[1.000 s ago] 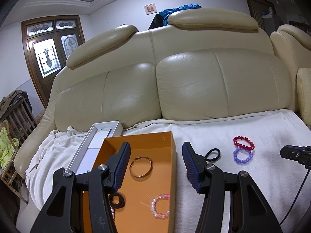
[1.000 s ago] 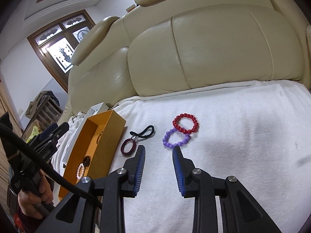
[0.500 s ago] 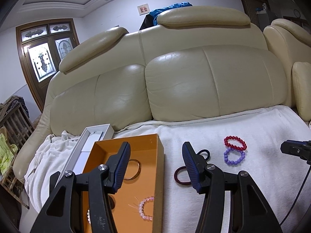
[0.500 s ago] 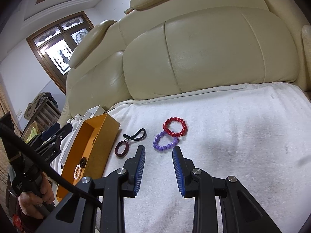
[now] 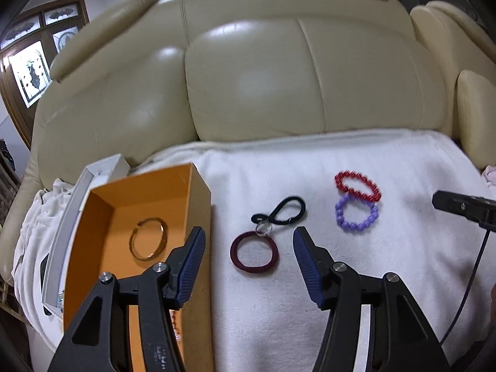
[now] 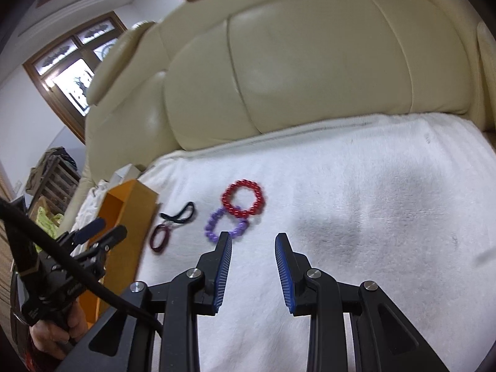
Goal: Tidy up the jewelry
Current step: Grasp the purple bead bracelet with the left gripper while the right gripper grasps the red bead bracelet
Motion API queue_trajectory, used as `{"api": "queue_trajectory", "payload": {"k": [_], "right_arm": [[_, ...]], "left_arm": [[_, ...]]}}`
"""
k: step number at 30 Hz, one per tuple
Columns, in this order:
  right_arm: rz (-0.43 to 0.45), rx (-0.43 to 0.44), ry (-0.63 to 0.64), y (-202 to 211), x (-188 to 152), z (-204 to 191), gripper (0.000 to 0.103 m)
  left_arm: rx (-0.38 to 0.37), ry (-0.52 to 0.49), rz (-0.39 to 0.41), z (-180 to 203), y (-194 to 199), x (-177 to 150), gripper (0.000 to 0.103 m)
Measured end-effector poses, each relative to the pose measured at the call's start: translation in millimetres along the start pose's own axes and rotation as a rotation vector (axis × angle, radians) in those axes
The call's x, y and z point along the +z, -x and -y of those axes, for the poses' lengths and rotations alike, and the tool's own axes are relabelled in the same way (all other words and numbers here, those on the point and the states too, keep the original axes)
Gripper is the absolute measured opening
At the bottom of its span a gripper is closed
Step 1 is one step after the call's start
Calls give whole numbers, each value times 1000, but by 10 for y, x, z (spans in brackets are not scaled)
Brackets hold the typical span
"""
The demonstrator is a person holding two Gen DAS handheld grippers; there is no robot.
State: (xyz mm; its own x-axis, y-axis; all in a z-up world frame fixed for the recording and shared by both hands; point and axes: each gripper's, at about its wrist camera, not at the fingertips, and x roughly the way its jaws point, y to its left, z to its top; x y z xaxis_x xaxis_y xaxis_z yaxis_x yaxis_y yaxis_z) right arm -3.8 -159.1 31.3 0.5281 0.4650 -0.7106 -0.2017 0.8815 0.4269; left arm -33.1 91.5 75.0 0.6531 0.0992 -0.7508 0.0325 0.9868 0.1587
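- A big cream sofa (image 5: 279,71) fills the back of both views.
- A white blanket (image 5: 356,279) lies over the seat, and all the small things sit on it.
- The orange box (image 5: 198,186) stands open at the left side of the blanket. A white box (image 5: 102,170) lies just behind it.
- The left gripper (image 5: 248,245) hangs over the blanket, right beside the orange box. Its jaws are spread apart and have just opened a bit more. Nothing is pinched in them.
- The right gripper (image 6: 252,248) hangs over the blanket too. Its jaws are apart, with a smaller gap, and hold nothing.
- A gold bangle (image 5: 148,238) lies flat inside the orange box.
- The dark red hair band (image 5: 254,251) lies on the blanket between the left jaws, near their tips.
- A black hair tie (image 5: 280,212) lies just behind it, and a small silver ring (image 5: 263,228) sits where they meet.
- The red bead bracelet (image 5: 357,185) and the purple bead bracelet (image 5: 356,215) lie to the right. The red one overlaps the purple one.
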Motion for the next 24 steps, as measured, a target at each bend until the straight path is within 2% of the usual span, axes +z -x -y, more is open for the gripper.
{"api": "queue_trajectory", "payload": {"k": [8, 13, 19, 22, 24], "right_arm": [[-51, -17, -13, -480, 157, -17, 32], [-57, -70, -44, -744, 306, -20, 32], [-78, -158, 17, -1021, 396, -173, 31], [-68, -207, 56, -1115, 392, -223, 23], [-62, -254, 112, -1142, 372, -281, 10]], "left_arm": [[-43, 0, -36, 91, -148, 7, 60], [-45, -15, -47, 128, -212, 17, 60], [-51, -2, -53, 106, -252, 33, 60], [-57, -2, -57, 109, -270, 44, 60], [-68, -4, -55, 109, -282, 48, 60]]}}
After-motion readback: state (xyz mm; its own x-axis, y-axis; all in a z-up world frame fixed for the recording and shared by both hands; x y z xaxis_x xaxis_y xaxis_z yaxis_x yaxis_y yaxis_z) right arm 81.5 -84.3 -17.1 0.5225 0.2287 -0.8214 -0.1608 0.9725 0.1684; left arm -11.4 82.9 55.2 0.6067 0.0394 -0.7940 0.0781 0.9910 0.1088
